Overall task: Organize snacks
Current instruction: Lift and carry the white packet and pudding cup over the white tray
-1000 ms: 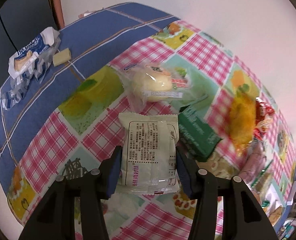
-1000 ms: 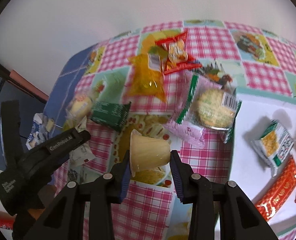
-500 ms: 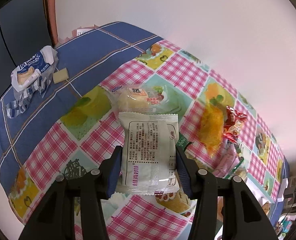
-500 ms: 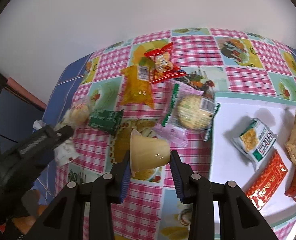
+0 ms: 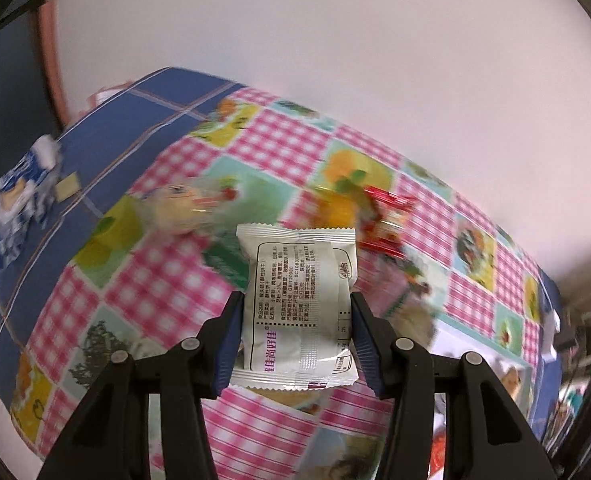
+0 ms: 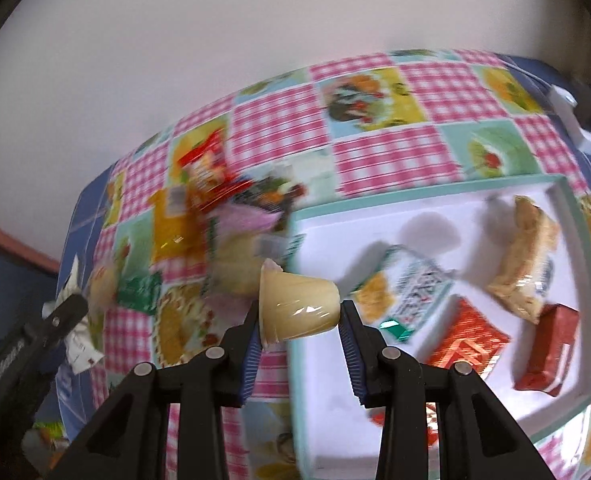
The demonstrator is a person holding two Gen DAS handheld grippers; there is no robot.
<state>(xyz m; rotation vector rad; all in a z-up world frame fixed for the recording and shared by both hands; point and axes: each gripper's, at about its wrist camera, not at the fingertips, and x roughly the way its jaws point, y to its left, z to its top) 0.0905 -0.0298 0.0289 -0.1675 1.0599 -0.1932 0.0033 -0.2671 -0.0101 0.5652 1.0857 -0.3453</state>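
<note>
The right gripper (image 6: 300,318) is clamped across a pale jelly cup (image 6: 297,306) lying sideways, held above the near-left rim of the white tray (image 6: 571,196). The cup is best carried further over a bare patch of tray floor, clear of the packets (image 6: 405,294) already there, and lowered close to the surface before release, since a sideways cup is likely to roll. The left gripper (image 5: 295,334) is closed on the sides of a white snack packet (image 5: 297,304), held above the checked tablecloth (image 5: 271,148); it should be brought to the tray level and set flat.
</note>
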